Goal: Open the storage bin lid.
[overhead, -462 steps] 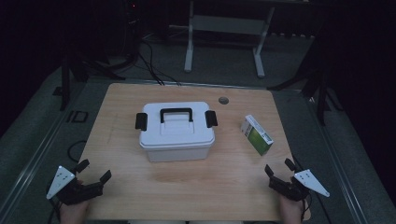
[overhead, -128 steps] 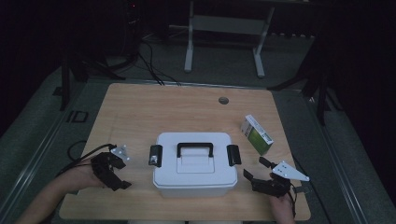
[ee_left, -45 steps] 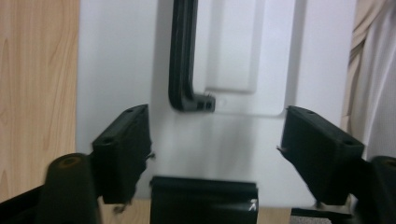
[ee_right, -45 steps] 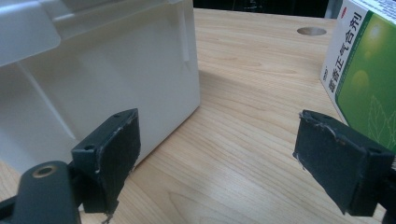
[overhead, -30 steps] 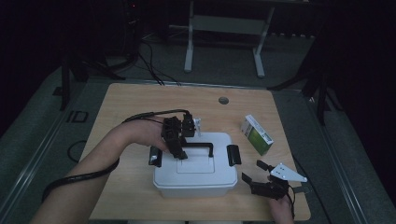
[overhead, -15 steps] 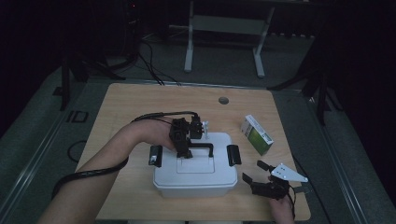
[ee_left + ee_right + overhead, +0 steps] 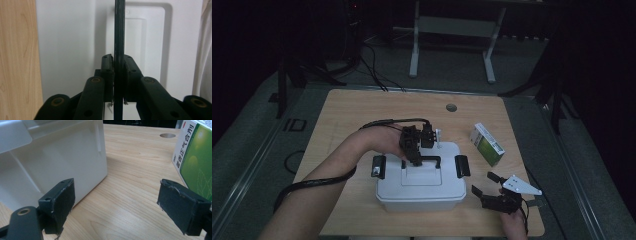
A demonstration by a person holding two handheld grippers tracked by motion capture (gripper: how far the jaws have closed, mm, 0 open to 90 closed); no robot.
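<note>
Already the left gripper had just been closing and gripped the handle of the box at mid-table, its bar running crosswise between the jaws; the right gripper waited wide open beside the box's right wall.

Dim room, grey floor, metal table legs, dark walls
</note>
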